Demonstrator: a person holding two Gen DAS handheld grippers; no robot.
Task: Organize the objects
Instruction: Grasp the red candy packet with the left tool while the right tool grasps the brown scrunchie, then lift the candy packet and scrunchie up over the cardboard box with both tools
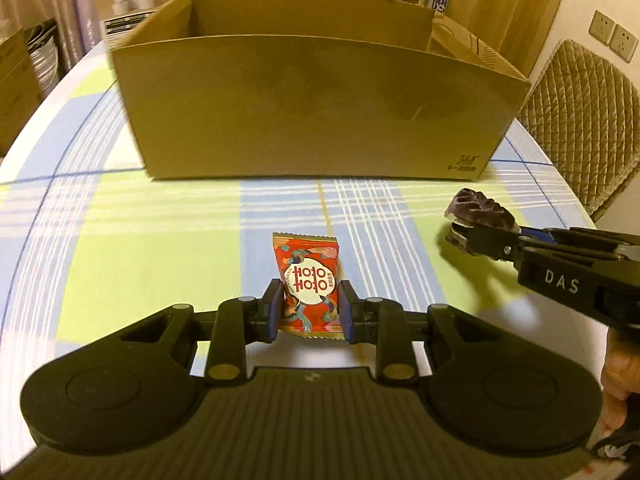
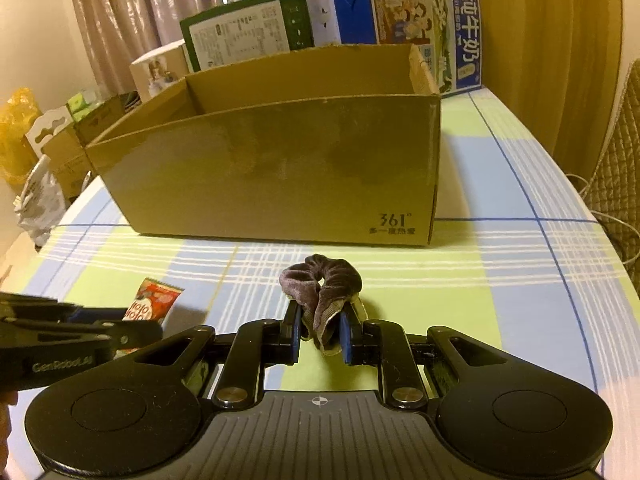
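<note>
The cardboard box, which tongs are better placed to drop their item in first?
Probably the right. The right tongs hold the scrunchie, which looks nearer the cardboard box wall. The left tongs grip the red snack packet farther back.

A home dining room: plaid tablecloth [image 2: 500,240], quilted chair [image 1: 580,120], curtains [image 2: 140,8], milk carton box [image 2: 424,20].

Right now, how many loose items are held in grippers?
2: a red snack packet in the left gripper, a purple scrunchie in the right gripper. The cardboard box's inside is hidden.
</note>
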